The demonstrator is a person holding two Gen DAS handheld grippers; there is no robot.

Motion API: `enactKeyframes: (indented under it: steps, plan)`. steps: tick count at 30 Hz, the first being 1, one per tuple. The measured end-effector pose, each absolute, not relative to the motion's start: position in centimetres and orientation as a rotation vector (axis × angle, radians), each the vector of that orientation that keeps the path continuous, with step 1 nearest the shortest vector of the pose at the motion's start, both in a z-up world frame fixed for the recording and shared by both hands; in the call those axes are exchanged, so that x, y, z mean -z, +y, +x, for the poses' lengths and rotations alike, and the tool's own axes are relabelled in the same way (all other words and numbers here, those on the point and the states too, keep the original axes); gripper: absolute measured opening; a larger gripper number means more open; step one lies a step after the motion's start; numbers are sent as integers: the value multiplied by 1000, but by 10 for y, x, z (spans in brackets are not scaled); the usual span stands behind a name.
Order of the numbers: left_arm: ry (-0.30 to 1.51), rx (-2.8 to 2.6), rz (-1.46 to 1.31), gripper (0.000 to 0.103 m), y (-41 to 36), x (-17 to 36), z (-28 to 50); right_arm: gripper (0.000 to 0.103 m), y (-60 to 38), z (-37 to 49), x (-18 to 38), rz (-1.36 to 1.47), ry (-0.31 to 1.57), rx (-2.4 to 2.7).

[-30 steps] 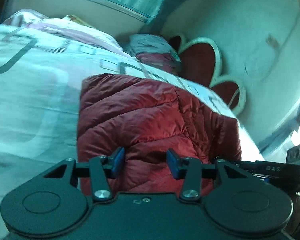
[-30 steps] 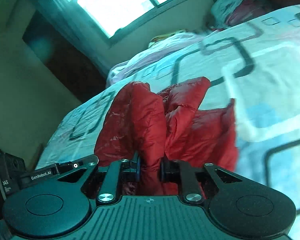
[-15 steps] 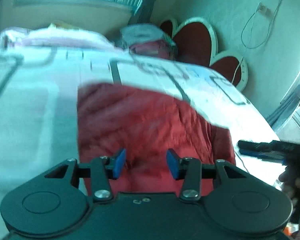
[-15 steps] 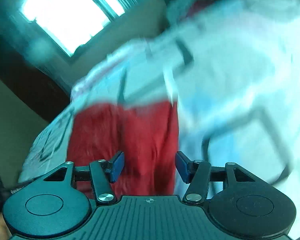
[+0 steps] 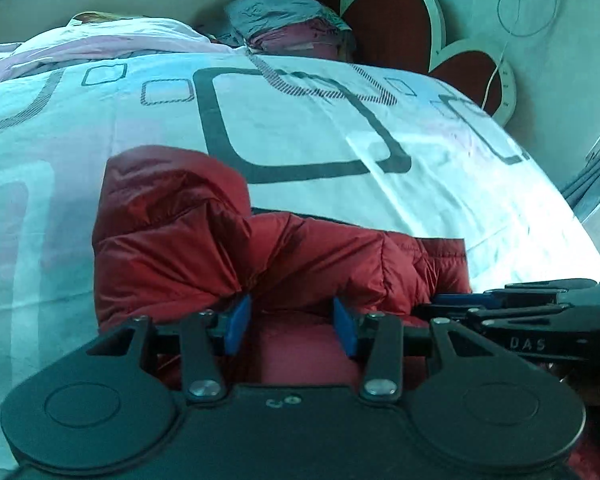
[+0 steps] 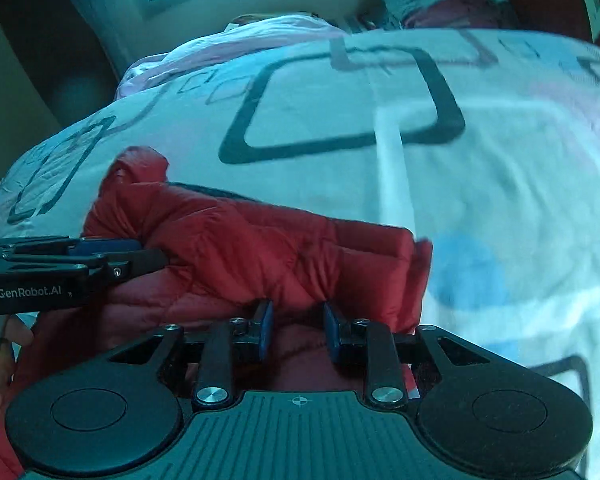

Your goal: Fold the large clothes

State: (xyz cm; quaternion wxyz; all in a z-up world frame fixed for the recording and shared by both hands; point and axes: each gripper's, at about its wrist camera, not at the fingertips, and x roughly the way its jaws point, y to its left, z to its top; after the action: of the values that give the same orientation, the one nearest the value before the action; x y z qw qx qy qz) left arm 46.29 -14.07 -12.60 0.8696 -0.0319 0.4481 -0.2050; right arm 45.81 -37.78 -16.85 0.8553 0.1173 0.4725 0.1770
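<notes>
On the bed [image 5: 300,128], right at the near edge of the patterned sheet, sits the red quilted puffer jacket [image 5: 172,240]. It's already bunched into a rough bundle, with one puffy lump sticking up on the left and a long ridge running across towards the right.

Left tool [image 5: 291,322] has its jaws partway apart with jacket fabric lying between the blue pads. I honestly can't tell if the pads are actually pressing on it or just straddling it. Right tool [image 6: 298,332] sits at the other end of the ridge, near the jacket's right-hand edge. Its jaws have just been closing and there's red fabric between them, but whether they've got a proper bite yet I can't tell either.

My take on handling: this thing looks light and very soft, but the shell has that shiny nylon look, so I'd expect it to be slippery. The filling will probably spring back the moment you let go, so folds won't stay crisp. I'd grab it at a stitched seam or hem rather than mid-panel and take a deep pinch through both layers, one tool near each end of the edge, so it lifts evenly instead of sagging in the middle.

Nothing fragile here — worst case it slides out and puffs open again.
</notes>
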Motion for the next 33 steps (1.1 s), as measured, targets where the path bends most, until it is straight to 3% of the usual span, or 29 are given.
enactKeyframes:
  steps: [5,11,14,15,22,33]
  plan:
    - [883,453,-77,44,-131,99,437,27,-390,442,131,234,927,-362]
    - [801,489,-99,44,-103,58,335,26,-400,359,72,213,812,-555]
    - [843,469,-160,36,-89,58,297,26,-394,320,65,157,817,-593]
    - [856,461,-161,32,-89,60,287,26,-391,310,65,133,819,-599]
    - [943,420,-157,34,-98,85,275,26,-369,276,104,-10,896,-584]
    - [984,376,-68,34,-108,115,281,26,-373,288,163,62,974,-555]
